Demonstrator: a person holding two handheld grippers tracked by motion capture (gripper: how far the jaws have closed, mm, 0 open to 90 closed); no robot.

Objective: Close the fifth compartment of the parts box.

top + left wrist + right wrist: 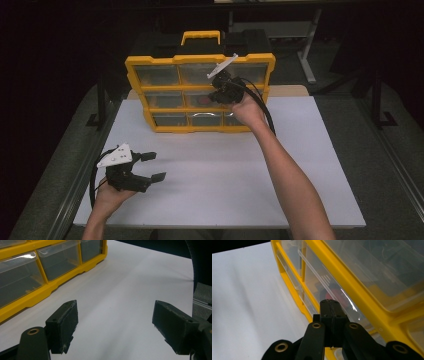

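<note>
A yellow organizer (200,59) with clear drawers stands upright at the far side of the white table (220,170). My right gripper (214,97) is shut, its jaws pressed together at the front of a middle-row drawer (317,280) that holds something red (329,295). The tips (329,302) touch the drawer's clear lip; whether they pinch it I cannot tell. My left gripper (154,166) hovers low over the table's near left part, open wide with nothing between its pads (65,325). The organizer's (37,293) bottom corner lies ahead and left of it.
A yellow carry handle (200,36) tops the organizer. Bare white tabletop (120,290) stretches between the two grippers. Black cables trail from both grippers along the forearms. Dark floor and a table frame (100,105) surround the table.
</note>
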